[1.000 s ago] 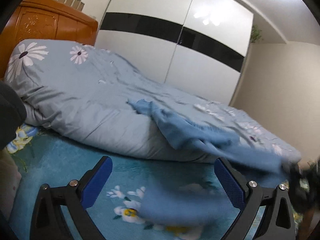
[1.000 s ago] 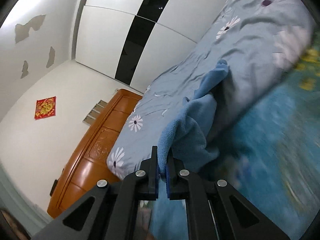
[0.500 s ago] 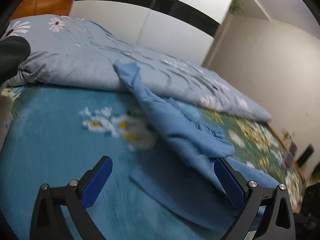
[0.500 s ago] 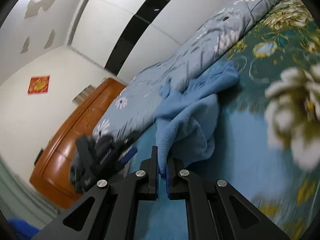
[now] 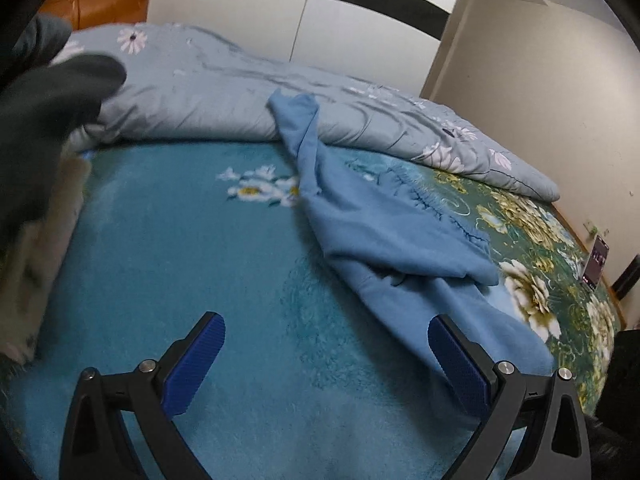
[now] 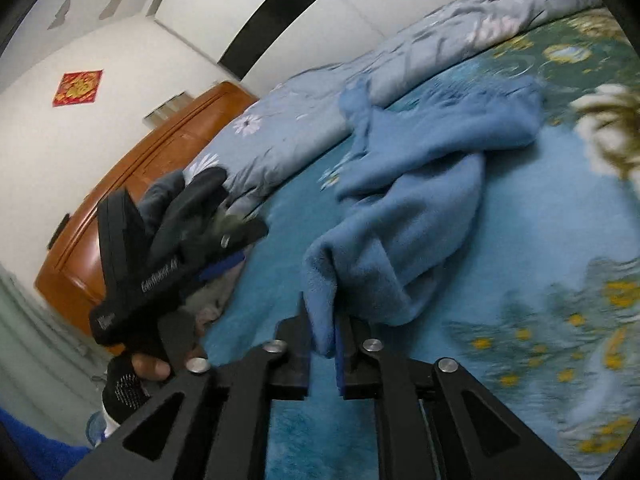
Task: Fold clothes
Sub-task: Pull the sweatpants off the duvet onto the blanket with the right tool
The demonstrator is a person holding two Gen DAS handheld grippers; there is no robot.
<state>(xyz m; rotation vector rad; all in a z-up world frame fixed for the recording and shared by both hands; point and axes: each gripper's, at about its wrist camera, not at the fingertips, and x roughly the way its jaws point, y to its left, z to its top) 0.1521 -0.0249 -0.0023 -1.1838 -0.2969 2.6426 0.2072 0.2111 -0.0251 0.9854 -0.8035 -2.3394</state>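
no text legible, glove lettering (image 6: 160,276) blurred

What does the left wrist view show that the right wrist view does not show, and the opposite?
Only the left wrist view shows the open left gripper from behind, and a phone at the bed edge. Only the right wrist view shows the right gripper shut on the blue garment, and a red wall decoration. Both show the garment, grey quilt, floral blanket and wardrobe.

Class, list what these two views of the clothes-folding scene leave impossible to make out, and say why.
- Blue garment: its type; it lies crumpled in both views.
- Phone, left view: screen too small.
- Garment edge in the right gripper: how much is clamped, hidden by the fingers.
- Pale cloth, left view: blurred, cut off.
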